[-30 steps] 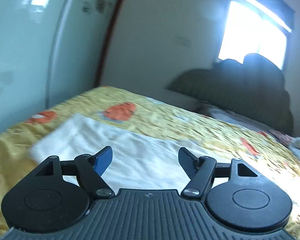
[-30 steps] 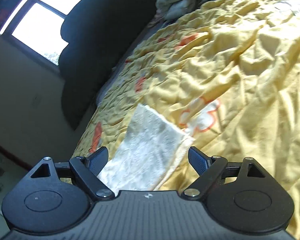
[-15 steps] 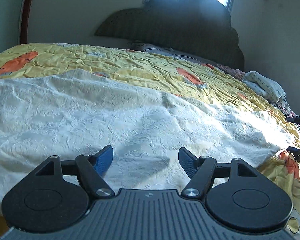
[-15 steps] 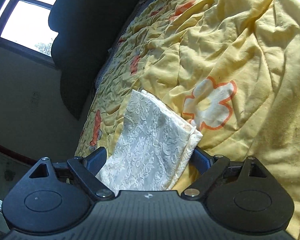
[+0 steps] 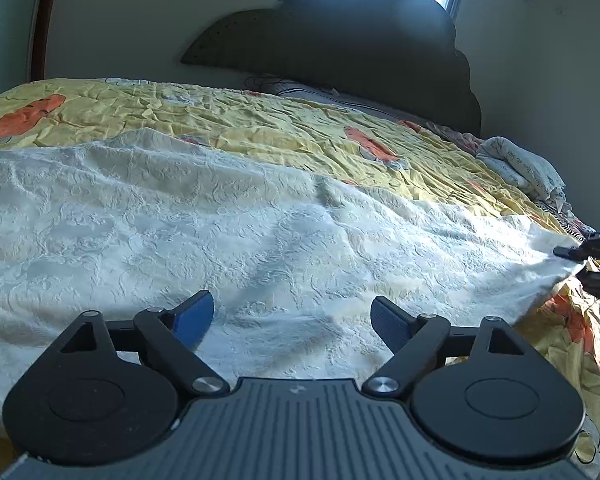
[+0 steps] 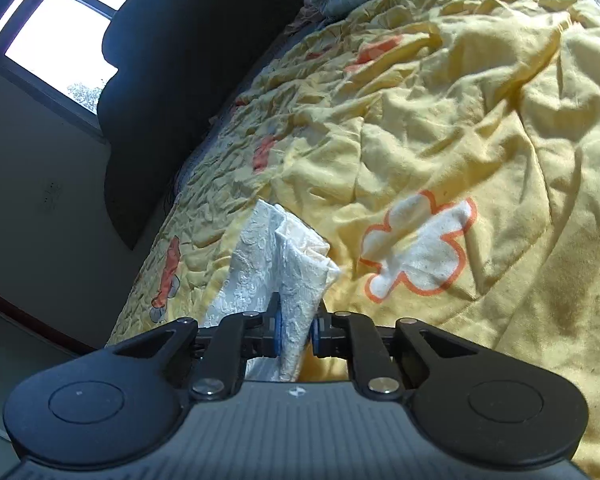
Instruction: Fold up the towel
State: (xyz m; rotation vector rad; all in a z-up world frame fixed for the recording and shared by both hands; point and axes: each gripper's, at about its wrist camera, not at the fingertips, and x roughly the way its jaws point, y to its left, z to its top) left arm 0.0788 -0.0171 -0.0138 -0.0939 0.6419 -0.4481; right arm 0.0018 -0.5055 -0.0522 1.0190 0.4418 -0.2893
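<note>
A cream embossed towel [image 5: 228, 232] lies spread across the yellow bed cover in the left wrist view. My left gripper [image 5: 292, 320] hovers low over its near edge, open, with nothing between its blue pads. In the right wrist view my right gripper [image 6: 294, 332] is shut on the towel [image 6: 300, 276], pinching a doubled corner that bunches up above the pads. The right gripper [image 5: 592, 256] also shows at the far right of the left wrist view, gripping the towel's right corner.
The yellow bed cover [image 6: 480, 128] with orange and white flower prints is crumpled. A dark headboard [image 5: 340, 40] stands below a bright window. A folded pale cloth [image 5: 520, 168] lies at the bed's far right. Walls stand close on the left.
My right gripper has gone from open around the towel corner to shut on it. The left gripper swung from the wall side down over the towel and stays open.
</note>
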